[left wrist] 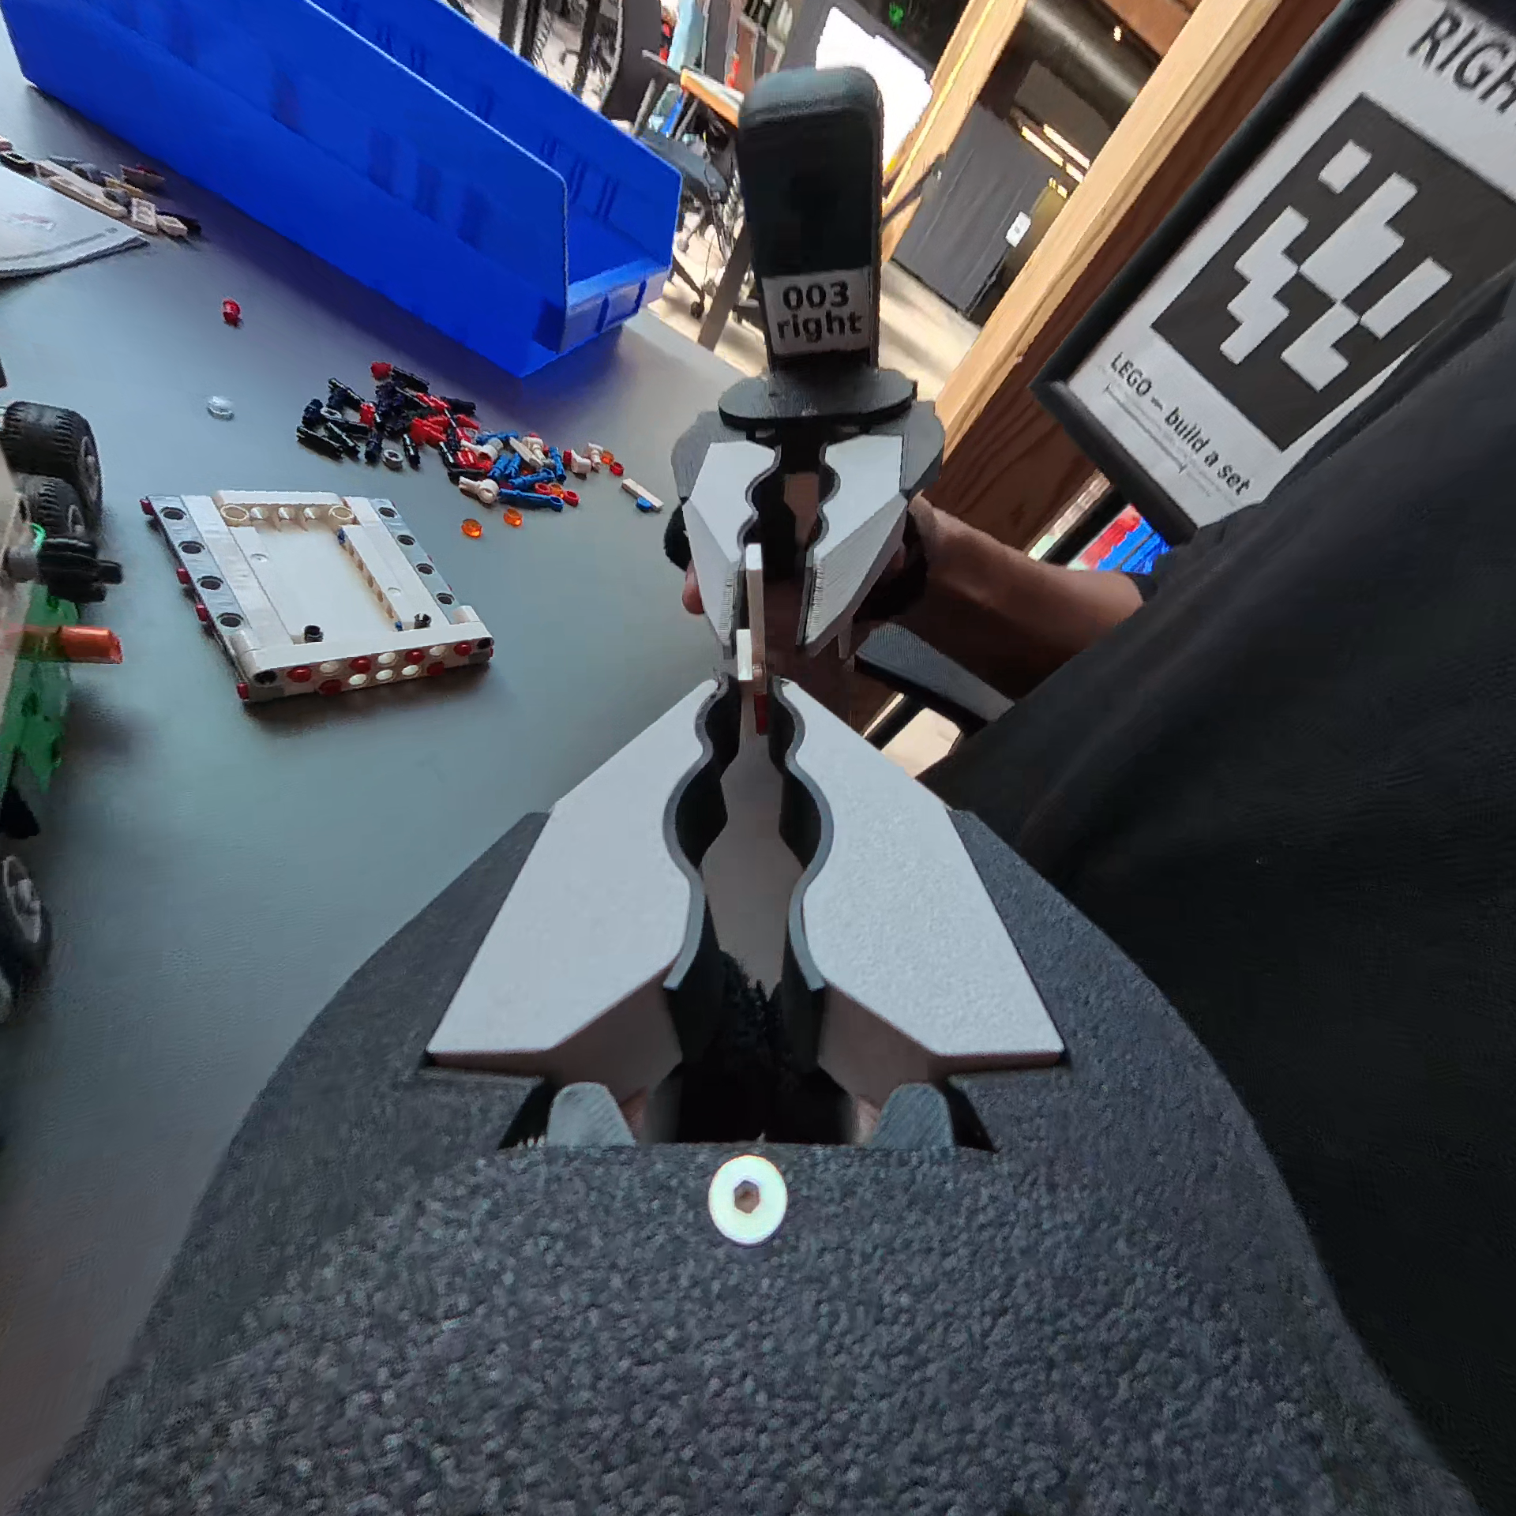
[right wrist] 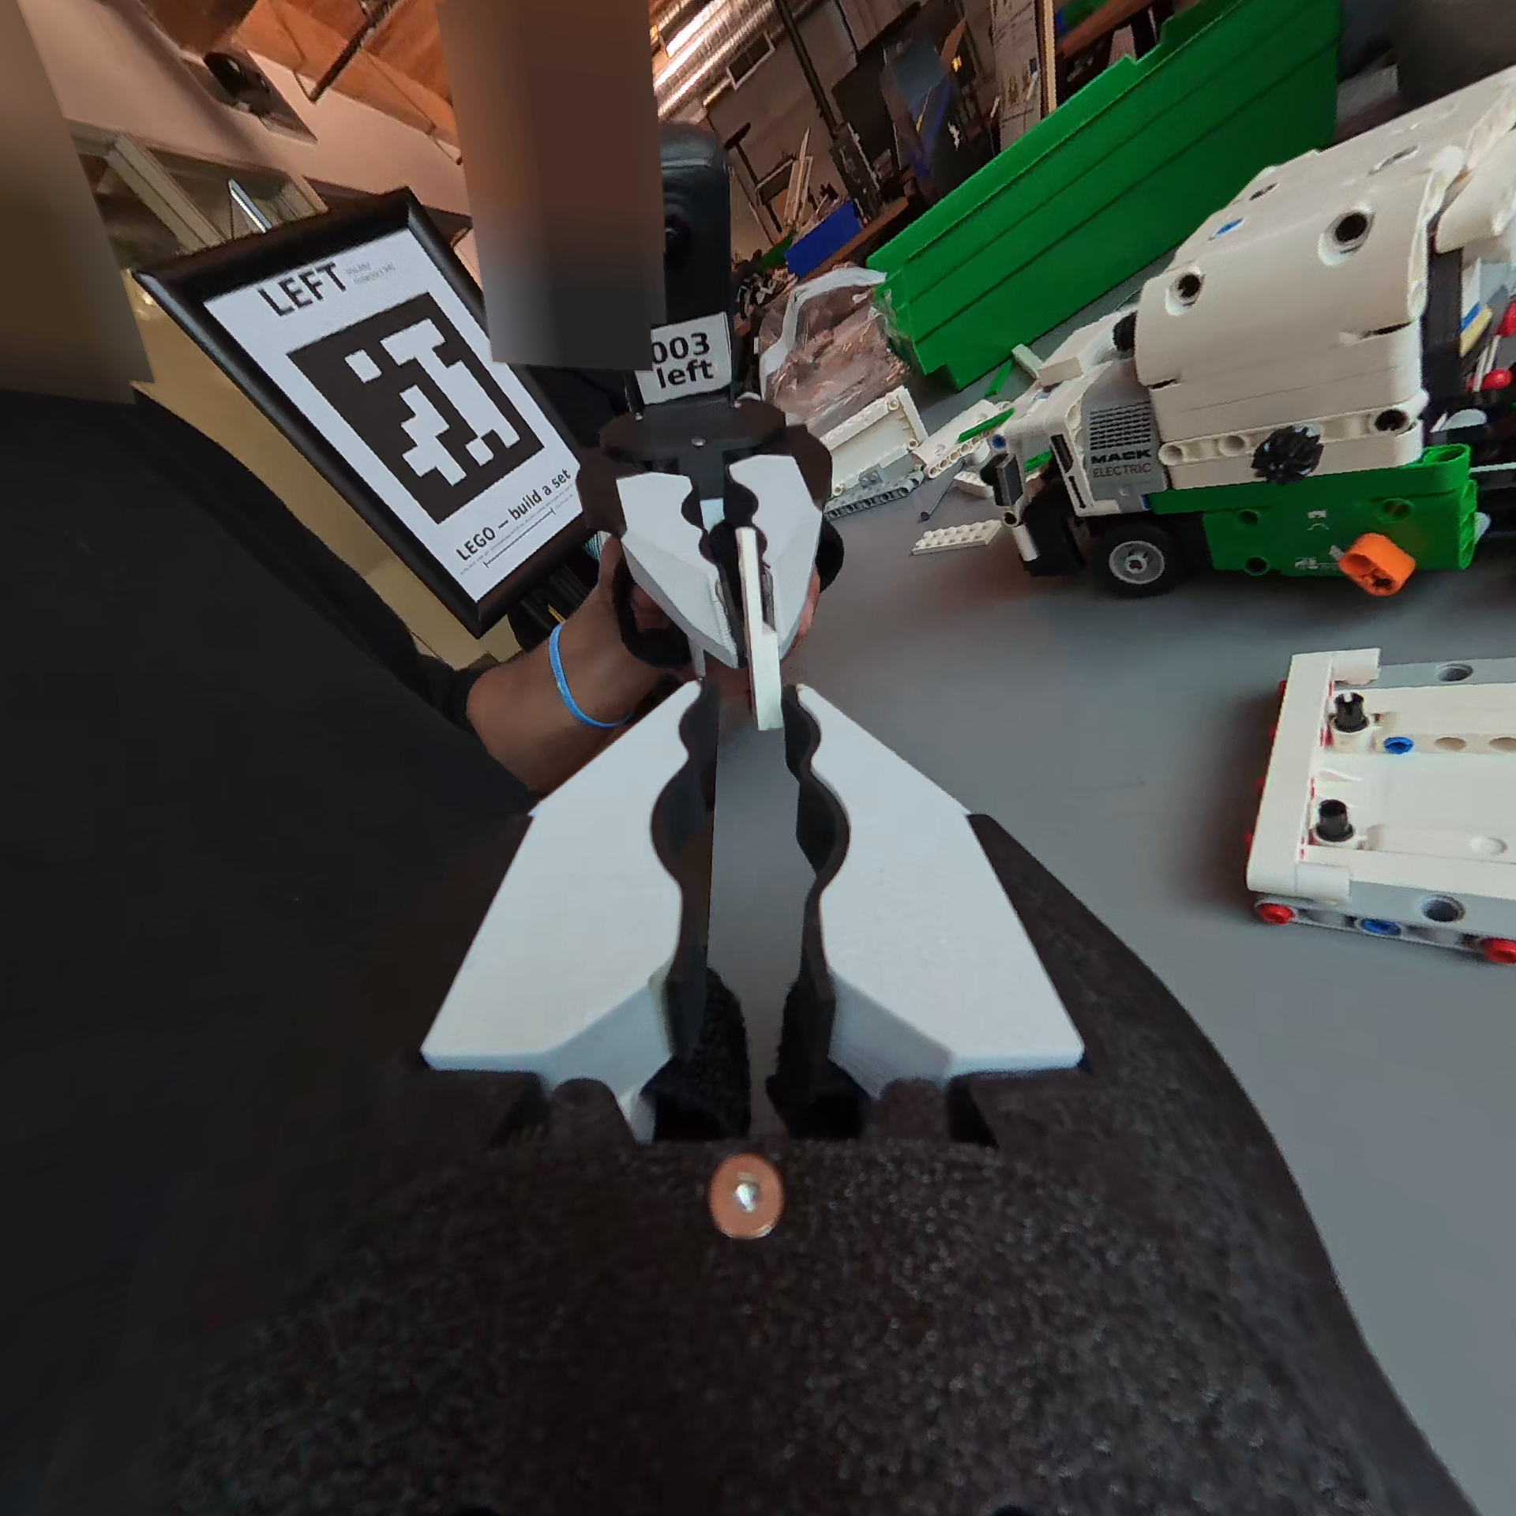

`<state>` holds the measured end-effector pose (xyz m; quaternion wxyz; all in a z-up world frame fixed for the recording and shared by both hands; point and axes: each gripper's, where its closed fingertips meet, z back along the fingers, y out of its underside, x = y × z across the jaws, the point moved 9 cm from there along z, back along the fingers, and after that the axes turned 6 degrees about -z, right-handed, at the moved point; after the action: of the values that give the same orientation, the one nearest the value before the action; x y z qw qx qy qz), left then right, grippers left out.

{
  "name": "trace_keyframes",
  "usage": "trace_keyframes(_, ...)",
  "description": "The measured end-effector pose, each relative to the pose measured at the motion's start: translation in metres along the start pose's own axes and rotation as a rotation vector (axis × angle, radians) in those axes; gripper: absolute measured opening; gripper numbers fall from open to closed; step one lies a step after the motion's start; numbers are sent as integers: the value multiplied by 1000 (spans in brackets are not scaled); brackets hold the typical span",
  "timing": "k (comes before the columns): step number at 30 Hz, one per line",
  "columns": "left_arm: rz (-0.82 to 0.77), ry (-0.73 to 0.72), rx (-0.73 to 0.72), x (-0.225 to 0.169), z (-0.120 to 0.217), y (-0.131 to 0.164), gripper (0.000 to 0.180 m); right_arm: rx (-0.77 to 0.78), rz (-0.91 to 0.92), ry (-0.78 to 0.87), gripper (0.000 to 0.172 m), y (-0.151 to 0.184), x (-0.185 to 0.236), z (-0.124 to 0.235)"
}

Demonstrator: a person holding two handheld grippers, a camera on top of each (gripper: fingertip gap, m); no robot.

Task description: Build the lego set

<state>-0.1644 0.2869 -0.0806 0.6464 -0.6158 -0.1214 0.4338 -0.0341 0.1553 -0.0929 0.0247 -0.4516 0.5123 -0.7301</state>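
Note:
My left gripper (left wrist: pixel 748 693) is shut on a flat white brick piece (left wrist: pixel 753 607) that has a small red pin (left wrist: pixel 761 712) at its side. The piece sticks forward into the jaws of my right gripper (left wrist: pixel 767 640), which faces the left one tip to tip. In the right wrist view, the white piece (right wrist: pixel 767 673) hangs from the left gripper (right wrist: pixel 738 648) and ends between my right gripper's (right wrist: pixel 748 697) fingertips. The right jaws stand apart, with a clear gap on one side of the piece, so the right gripper is open. Both are held above the grey table (right wrist: pixel 1066 820).
A white-and-grey brick frame (left wrist: pixel 312 591) (right wrist: pixel 1394 804) lies on the table near a pile of small pins (left wrist: pixel 443 443). A blue bin (left wrist: pixel 369 164) stands behind. A white-and-green truck model (right wrist: pixel 1230 426), green bins (right wrist: pixel 1107 205) and framed marker signs (left wrist: pixel 1312 287) (right wrist: pixel 394 394) stand around. My two grippers' fingertips are within a few centimetres of each other.

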Motion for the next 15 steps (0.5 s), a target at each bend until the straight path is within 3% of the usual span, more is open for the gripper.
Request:
trace_keyframes(4, -95, 26, 98, -8, -3, -5, 5, 105, 87, -2, 15, -4, 4, -4)
trace_keyframes(10, -112, 10, 146, -8, -9, -5, 5, 134, 112, -6, 5, -5, 4, -7)
trace_keyframes(15, -141, -156, 121, -8, -12, -7, 13, 45, 113, 99, 5, -4, 2, -3)
